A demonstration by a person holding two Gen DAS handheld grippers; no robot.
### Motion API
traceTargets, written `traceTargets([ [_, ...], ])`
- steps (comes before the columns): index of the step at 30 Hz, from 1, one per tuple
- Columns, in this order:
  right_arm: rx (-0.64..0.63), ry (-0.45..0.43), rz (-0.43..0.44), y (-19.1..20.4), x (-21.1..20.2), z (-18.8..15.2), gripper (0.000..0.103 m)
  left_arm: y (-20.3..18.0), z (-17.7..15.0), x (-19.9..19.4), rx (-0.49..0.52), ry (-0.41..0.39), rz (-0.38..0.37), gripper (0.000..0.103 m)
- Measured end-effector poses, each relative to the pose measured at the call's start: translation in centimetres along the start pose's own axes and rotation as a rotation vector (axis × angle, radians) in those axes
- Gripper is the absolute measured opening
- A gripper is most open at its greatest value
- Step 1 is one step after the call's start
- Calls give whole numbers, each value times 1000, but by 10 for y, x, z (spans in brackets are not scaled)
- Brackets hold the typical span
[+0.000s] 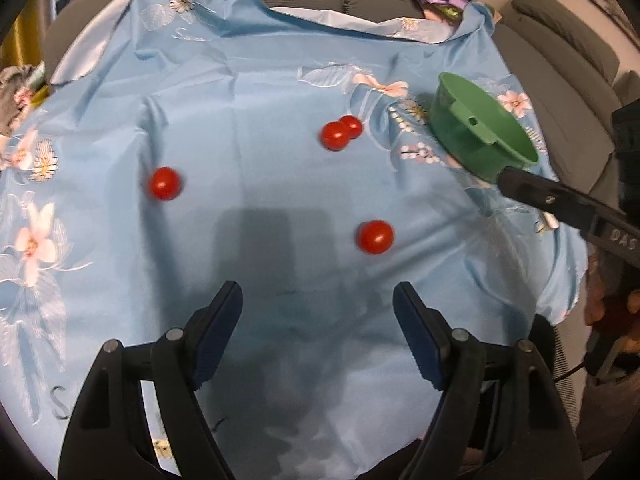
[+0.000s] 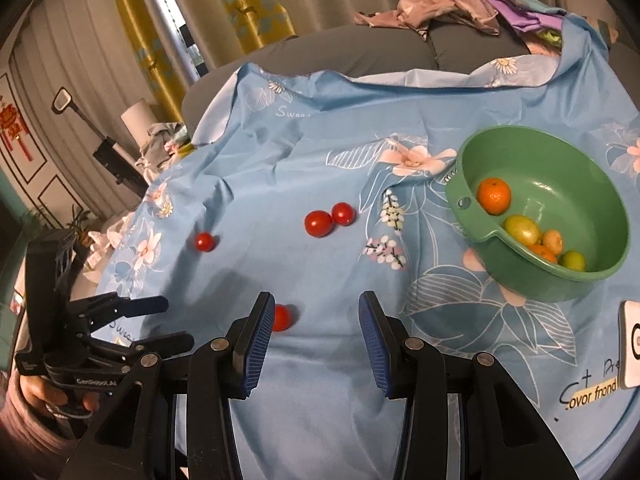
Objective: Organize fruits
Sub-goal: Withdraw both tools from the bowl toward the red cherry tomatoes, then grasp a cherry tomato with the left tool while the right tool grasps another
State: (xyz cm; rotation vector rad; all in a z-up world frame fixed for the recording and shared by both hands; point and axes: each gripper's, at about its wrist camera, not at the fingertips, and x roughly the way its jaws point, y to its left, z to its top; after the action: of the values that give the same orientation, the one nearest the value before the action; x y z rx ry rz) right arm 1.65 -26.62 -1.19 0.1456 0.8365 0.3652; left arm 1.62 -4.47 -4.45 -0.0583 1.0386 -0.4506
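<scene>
Blue floral cloth (image 2: 304, 152) covered the desk. Grey sofa (image 2: 360, 48) stood behind, crumpled clothes (image 2: 432, 4) heaped on its back. Yellow curtains (image 2: 256, 4) hung beyond. Panelled wall (image 2: 36, 152) at left bore a red ornament (image 2: 12, 124).

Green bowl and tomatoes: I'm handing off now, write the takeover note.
Left tool: open, empty, above the cloth.
Right tool: open, empty.
Green bowl: on the right, holding the orange and yellow-green fruits.
Four red tomatoes lie loose on the blue cloth: a touching pair, one far left, one nearest.
Left: all four tomatoes, likely into the bowl.
</scene>
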Motion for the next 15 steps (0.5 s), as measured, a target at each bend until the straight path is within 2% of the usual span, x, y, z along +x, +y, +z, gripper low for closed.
traceTargets([
  [5,26,8,-5,-10,6,3,44,-14,11,18,38,4,-26,74],
  [11,26,37,3,-14,16,2,44,-29,25,52,92,39,-21,61],
  [15,24,46,11,-15,22,3,44,-29,28,68,94,59,-17,43],
])
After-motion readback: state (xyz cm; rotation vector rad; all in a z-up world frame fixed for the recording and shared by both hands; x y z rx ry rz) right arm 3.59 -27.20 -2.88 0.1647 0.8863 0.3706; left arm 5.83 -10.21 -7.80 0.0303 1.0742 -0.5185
